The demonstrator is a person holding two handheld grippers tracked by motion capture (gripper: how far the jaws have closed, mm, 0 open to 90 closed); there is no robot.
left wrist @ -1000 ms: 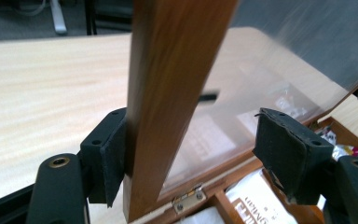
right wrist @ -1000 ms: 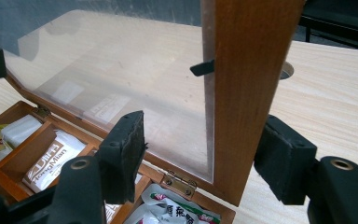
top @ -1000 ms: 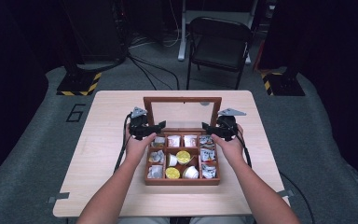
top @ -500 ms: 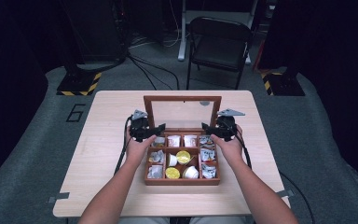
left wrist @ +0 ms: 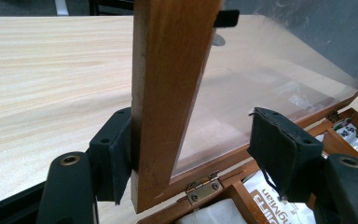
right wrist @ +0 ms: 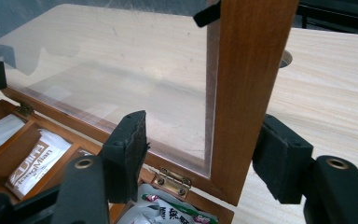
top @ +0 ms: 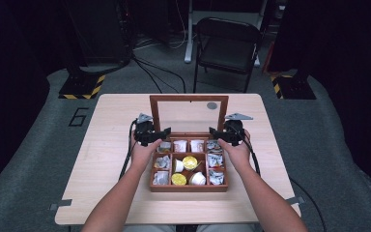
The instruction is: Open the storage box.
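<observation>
Both grippers sit at the open lid (top: 189, 115) of a wooden box (top: 188, 186) in the middle of the high view. Left gripper (top: 155, 136) shows at the lid's left post, just above the box's back left corner, and right gripper (top: 221, 135) mirrors it at the lid's right post. Each is carried by a hand, the left hand (top: 142, 151) and the right hand (top: 235, 151), with forearms coming up from the bottom edge of the frame.

In the left gripper view, the lid's wooden side post runs from the top centre down to the lower left. The left-hand pad lies against the post's outer face, while the other pad stands well off at the lower right, in front of the clear pane. The jaws are therefore apart with the post between them, and they have just been closing.

In the right gripper view, the post stands right of centre. Both pads flank it, one in front of the pane and one beyond the outer edge, with gaps visible on each side. These jaws too are apart and have just been closing around the post.

The lid stands roughly upright on brass hinges (right wrist: 171, 181). The box rests on a pale wood surface (top: 106, 125), and its compartments hold paper sachets (top: 180, 145) and small round capsules (top: 190, 162).
</observation>
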